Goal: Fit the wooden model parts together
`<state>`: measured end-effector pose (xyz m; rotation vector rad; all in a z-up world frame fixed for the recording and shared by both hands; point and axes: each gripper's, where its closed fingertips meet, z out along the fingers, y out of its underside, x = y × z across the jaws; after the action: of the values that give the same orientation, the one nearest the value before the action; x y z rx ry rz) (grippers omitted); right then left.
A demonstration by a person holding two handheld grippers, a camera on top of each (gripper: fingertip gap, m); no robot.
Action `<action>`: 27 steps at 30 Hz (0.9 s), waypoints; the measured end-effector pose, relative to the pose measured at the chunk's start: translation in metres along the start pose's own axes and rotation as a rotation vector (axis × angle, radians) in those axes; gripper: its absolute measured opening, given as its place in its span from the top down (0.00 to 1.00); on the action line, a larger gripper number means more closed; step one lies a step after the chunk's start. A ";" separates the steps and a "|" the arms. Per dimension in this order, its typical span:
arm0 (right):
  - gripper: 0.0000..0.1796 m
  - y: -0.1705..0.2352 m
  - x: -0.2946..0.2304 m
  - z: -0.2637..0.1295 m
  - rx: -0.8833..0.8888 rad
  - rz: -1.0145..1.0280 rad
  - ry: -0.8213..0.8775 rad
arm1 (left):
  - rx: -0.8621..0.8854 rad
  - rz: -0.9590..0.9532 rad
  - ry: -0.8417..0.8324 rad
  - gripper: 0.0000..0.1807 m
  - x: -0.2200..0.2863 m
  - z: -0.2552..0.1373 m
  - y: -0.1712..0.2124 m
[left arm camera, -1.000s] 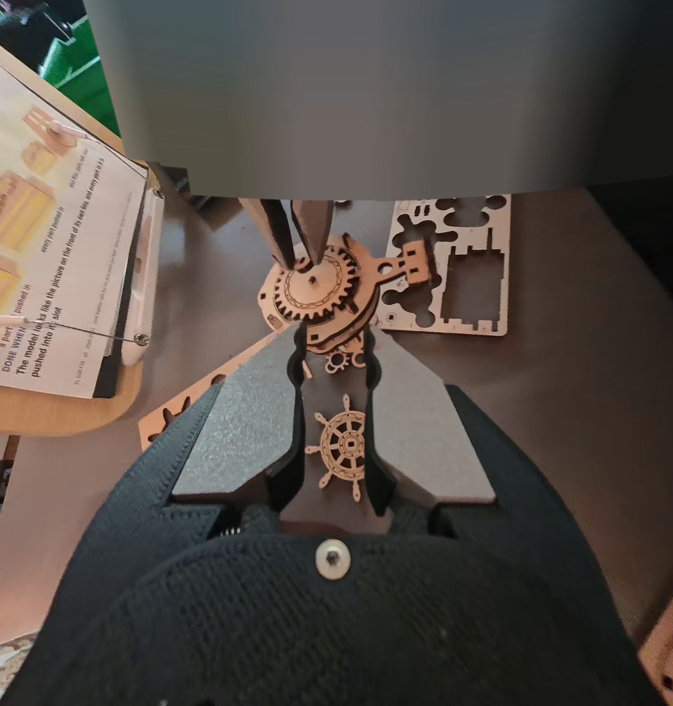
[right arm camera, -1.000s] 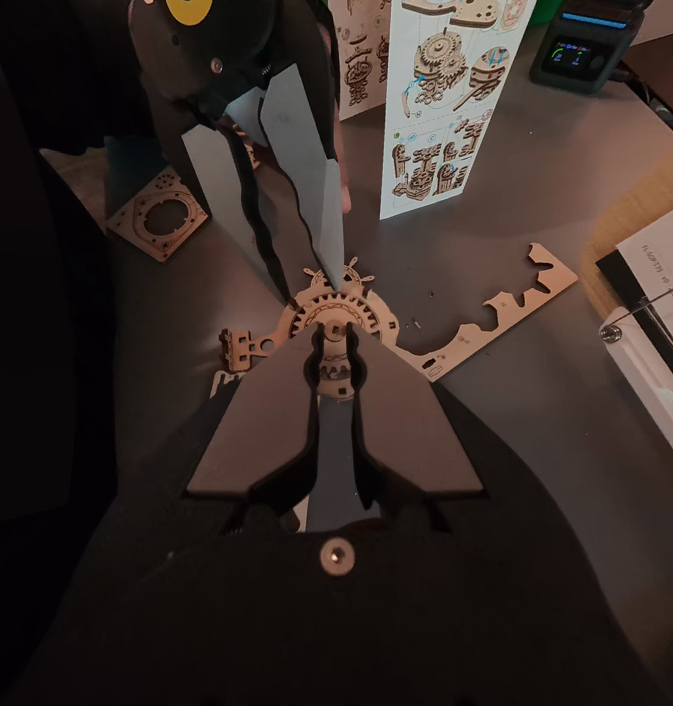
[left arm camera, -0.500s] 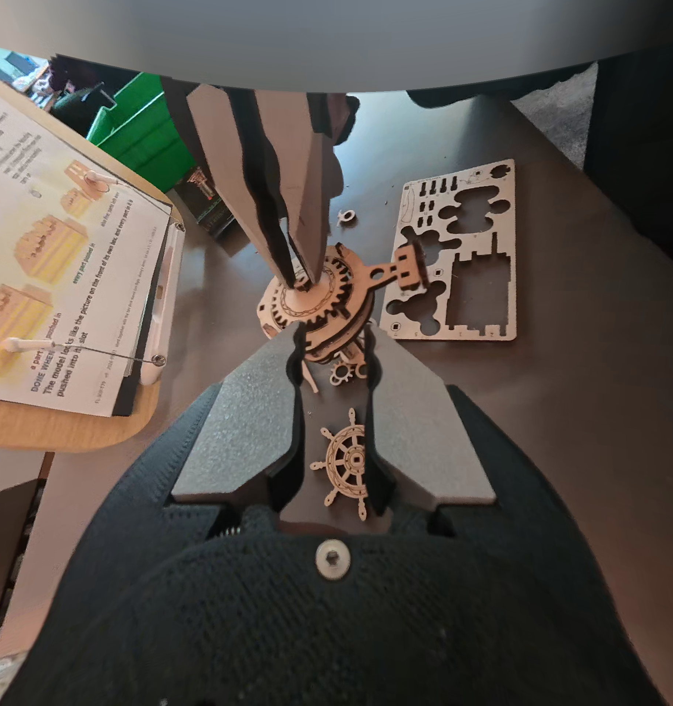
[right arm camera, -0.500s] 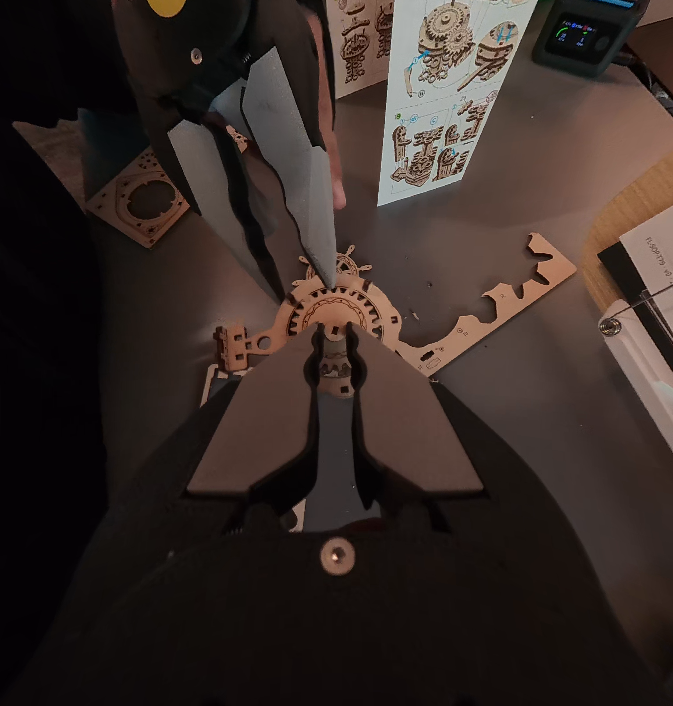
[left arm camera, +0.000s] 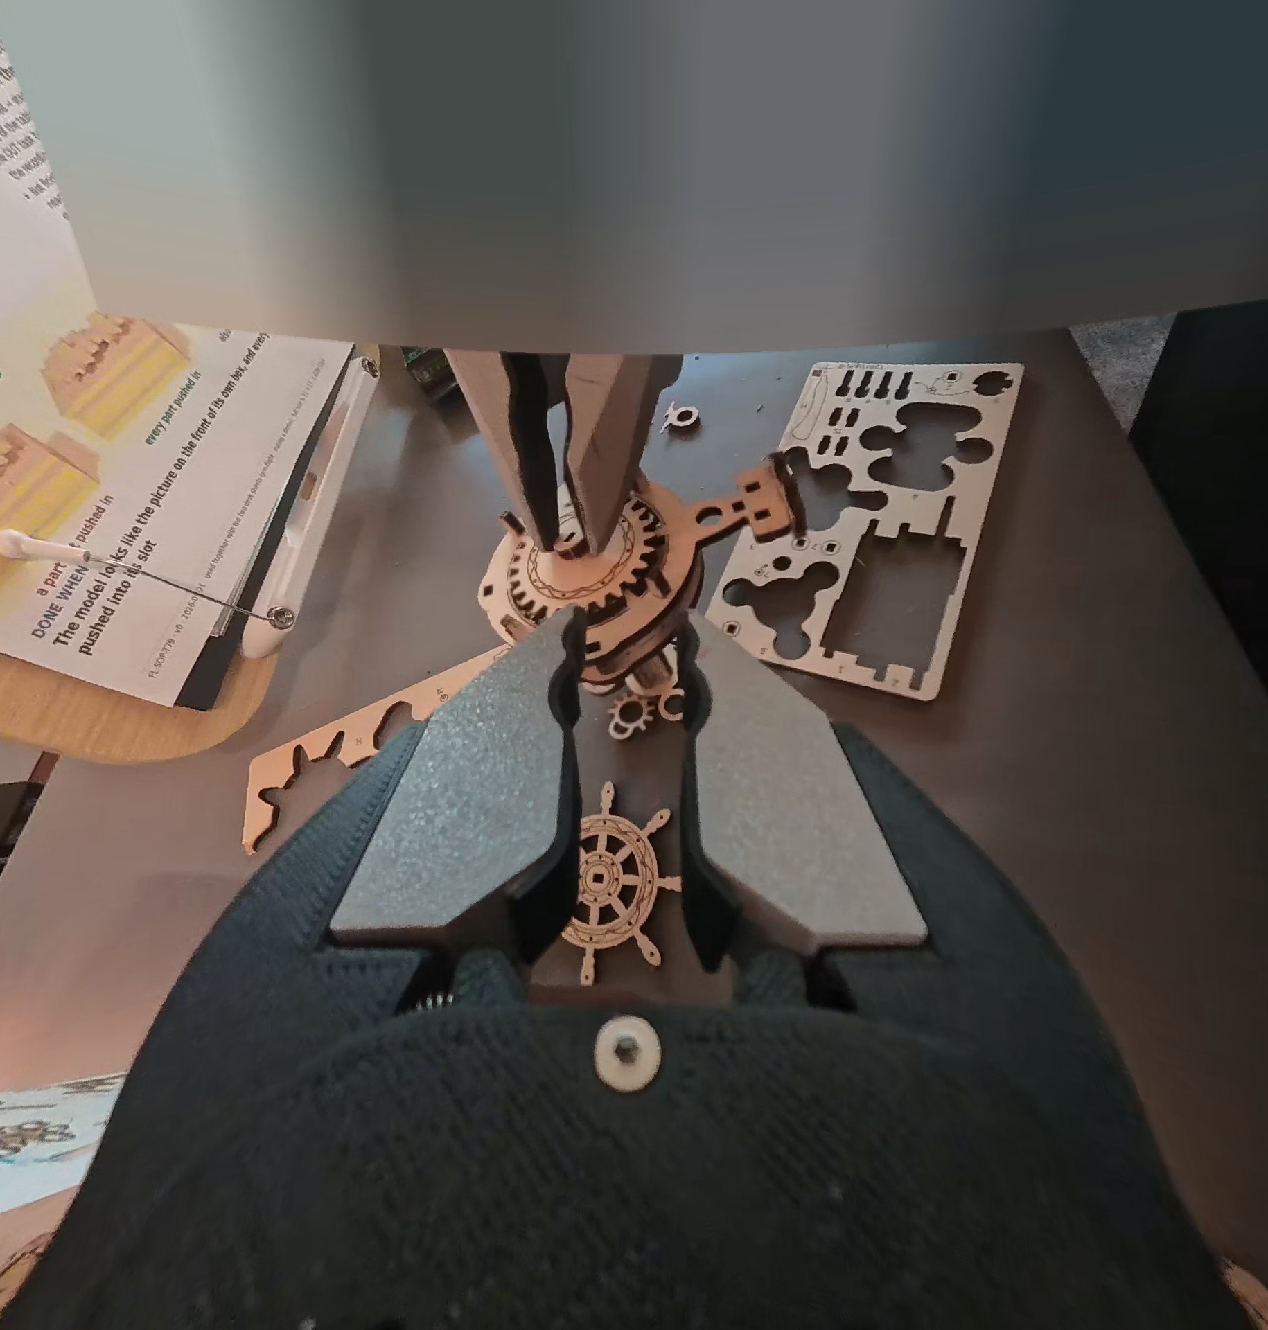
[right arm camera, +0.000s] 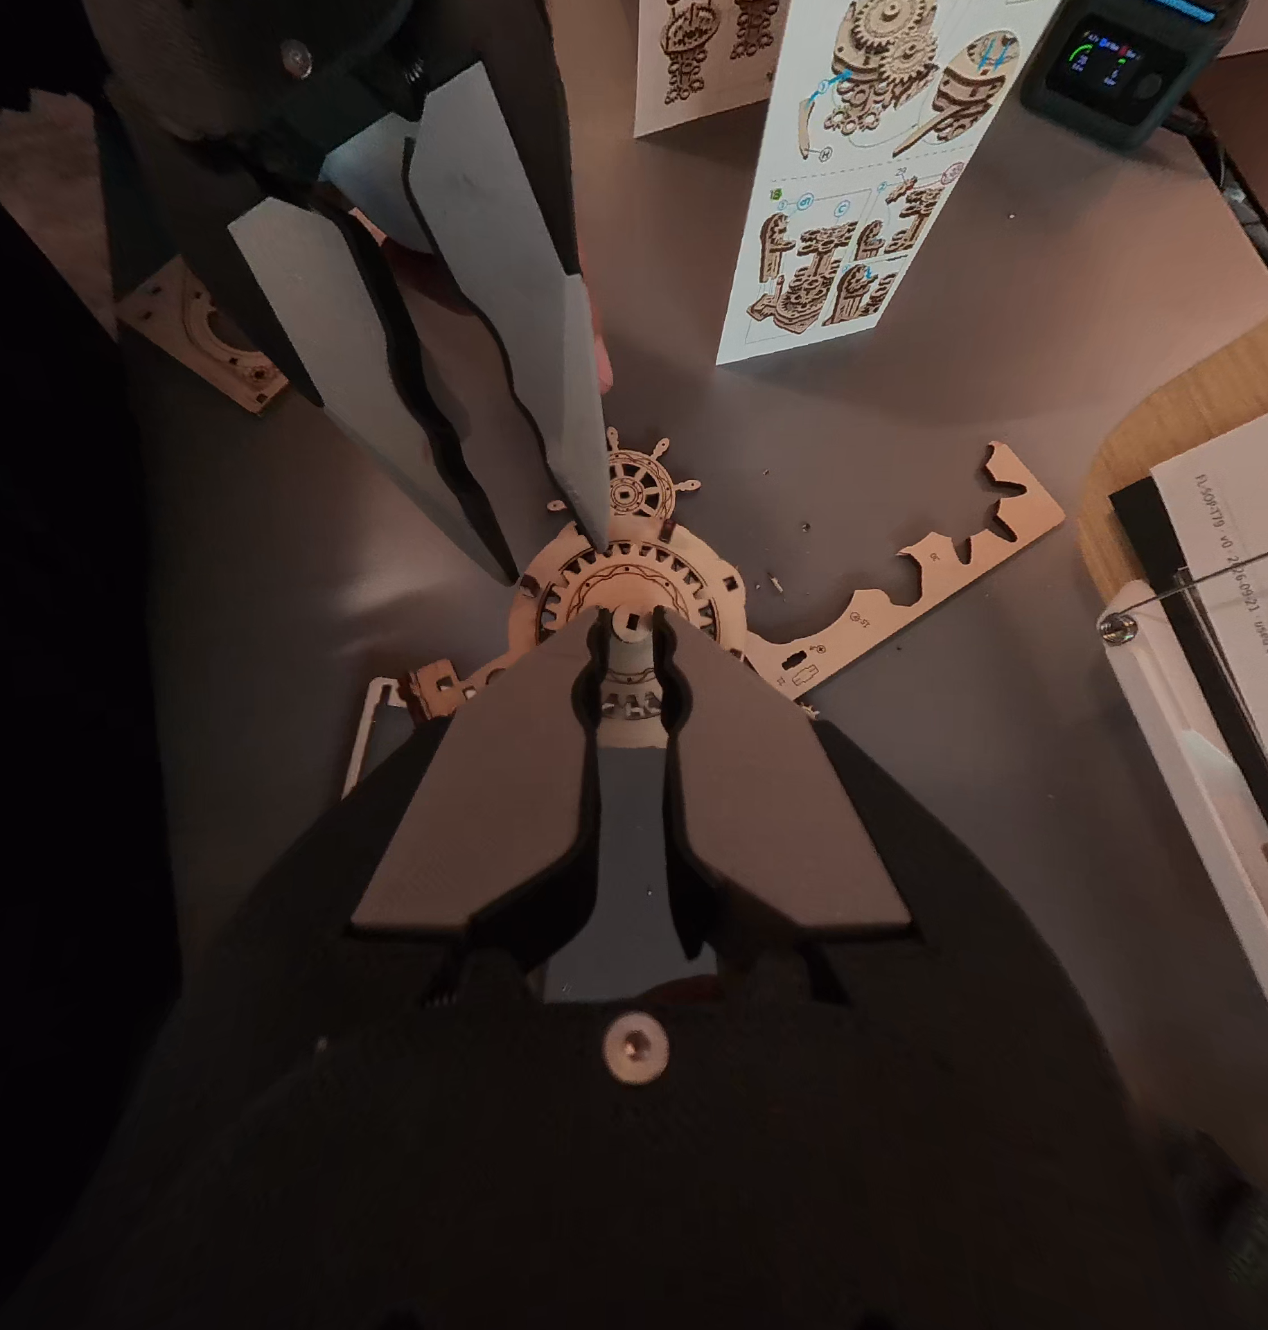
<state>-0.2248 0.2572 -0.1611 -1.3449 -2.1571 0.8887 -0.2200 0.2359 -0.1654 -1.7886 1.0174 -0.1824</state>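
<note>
1. Dark grey table as the work surface, with wooden model pieces spread across its middle.
2. Round gear assembly near the centre, tilted and raised at its near edge in the left wrist view, with a slotted arm sticking out to one side.
3. Left gripper clamped on the near rim of the gear assembly, jaws part-way apart with the stacked discs between the tips.
4. Right gripper nearly closed around a small peg standing at the hub of the gear, fingertips touching its sides.
5. Same right gripper seen from the left wrist view coming down from above, tips pinched at the gear's centre.
6. Ship's wheel piece flat on the table between the left gripper's fingers, apart from the gear assembly.
7. Small cog loose on the table just below the assembly's raised edge.
8. Punched-out sheet lying flat beside the slotted arm.
9. Narrow offcut strip on the opposite side, one end tucked under the assembly.
10. Folded instruction leaflet standing upright beyond the gear.
11. Clipboard with printed page on a light wooden board at the table edge.
12. Small device with a lit screen at the far corner.
</note>
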 end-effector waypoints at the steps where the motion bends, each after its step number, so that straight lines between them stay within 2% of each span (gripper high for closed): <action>1: 0.95 0.000 0.000 0.000 -0.005 -0.013 0.004 | -0.001 0.002 0.000 0.88 0.000 0.000 0.000; 10: 0.95 0.001 -0.002 -0.001 -0.023 -0.064 0.003 | 0.010 -0.010 0.008 0.88 -0.001 0.001 0.001; 14: 0.92 0.001 -0.002 -0.002 -0.025 -0.049 -0.007 | 0.013 -0.018 0.009 0.88 -0.001 0.001 0.001; 27: 0.96 -0.003 0.000 -0.006 0.050 0.049 -0.068 | 0.020 -0.030 0.030 0.86 0.000 0.001 0.000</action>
<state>-0.2226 0.2584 -0.1549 -1.3673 -2.1462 1.0144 -0.2191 0.2363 -0.1655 -1.7879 1.0070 -0.2377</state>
